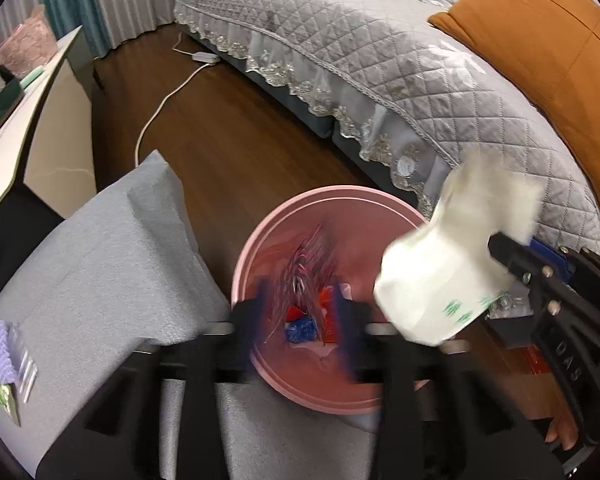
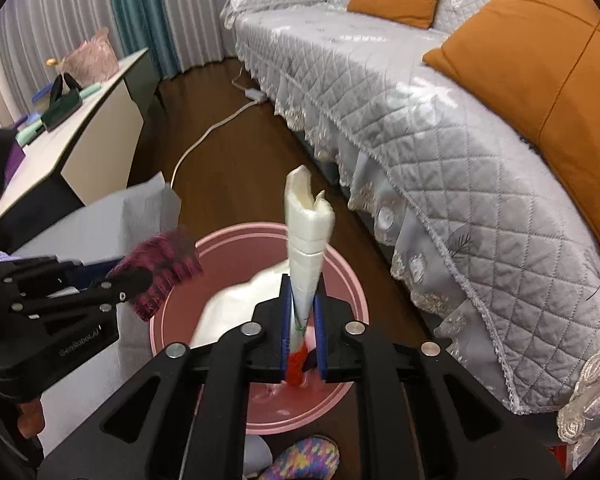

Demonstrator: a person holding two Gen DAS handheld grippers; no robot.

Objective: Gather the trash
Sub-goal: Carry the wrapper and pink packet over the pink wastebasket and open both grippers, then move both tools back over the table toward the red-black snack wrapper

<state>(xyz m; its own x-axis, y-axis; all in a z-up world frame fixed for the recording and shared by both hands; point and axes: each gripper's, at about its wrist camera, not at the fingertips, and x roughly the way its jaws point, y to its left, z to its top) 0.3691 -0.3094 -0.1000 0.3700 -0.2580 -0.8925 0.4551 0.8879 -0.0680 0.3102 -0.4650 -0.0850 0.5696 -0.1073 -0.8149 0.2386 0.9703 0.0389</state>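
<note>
Step now: drop trash in bin.

Left gripper (image 1: 302,320) over pink bin (image 1: 260,248), jaws wide apart; pink wrapper (image 1: 308,264) blurry between them, looks let go and falling, hard to be sure.

Bin on floor, between grey cloth (image 1: 100,264) on left and sofa (image 1: 380,80) on right; red and blue bits in bottom.

Right gripper (image 2: 303,320) above bin, jaws partly apart; white pack (image 2: 309,236) stands between them, grip looks loose.

Next: spread right jaws more so pack falls in, lift both away.

Writing: green marks on pack, too blurry. "DAS" on right gripper, "GenRobot.AI" on left one.
</note>
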